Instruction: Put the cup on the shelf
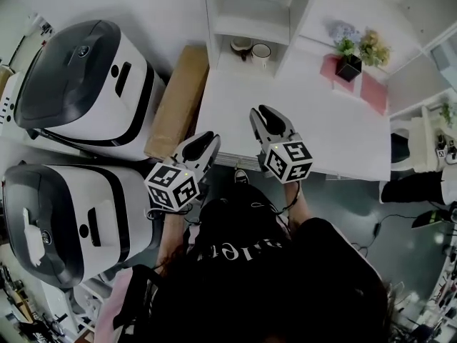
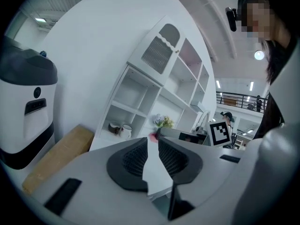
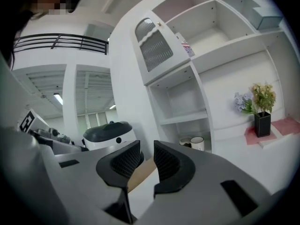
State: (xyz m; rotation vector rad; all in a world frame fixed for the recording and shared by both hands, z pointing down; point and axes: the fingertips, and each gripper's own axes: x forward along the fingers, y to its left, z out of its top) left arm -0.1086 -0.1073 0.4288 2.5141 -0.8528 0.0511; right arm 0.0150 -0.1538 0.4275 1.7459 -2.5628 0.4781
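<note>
Two cups stand side by side in the lowest compartment of the white shelf [image 1: 285, 21]: a white cup [image 1: 261, 53] [image 2: 125, 131] [image 3: 197, 143] and a brownish cup [image 1: 241, 46] [image 2: 114, 127] to its left. Both grippers hover at the near edge of the white table [image 1: 321, 127], far from the cups. My left gripper [image 1: 211, 138] [image 2: 153, 139] is shut and holds nothing. My right gripper [image 1: 261, 111] [image 3: 147, 143] points toward the shelf, its jaws a little apart with nothing between them.
A dark pot of flowers [image 1: 348, 66] and pink mats [image 1: 373, 91] sit at the table's far right. A long cardboard box [image 1: 176, 98] lies along the table's left side. Two large white and dark machines [image 1: 86, 84] [image 1: 64, 220] stand further left.
</note>
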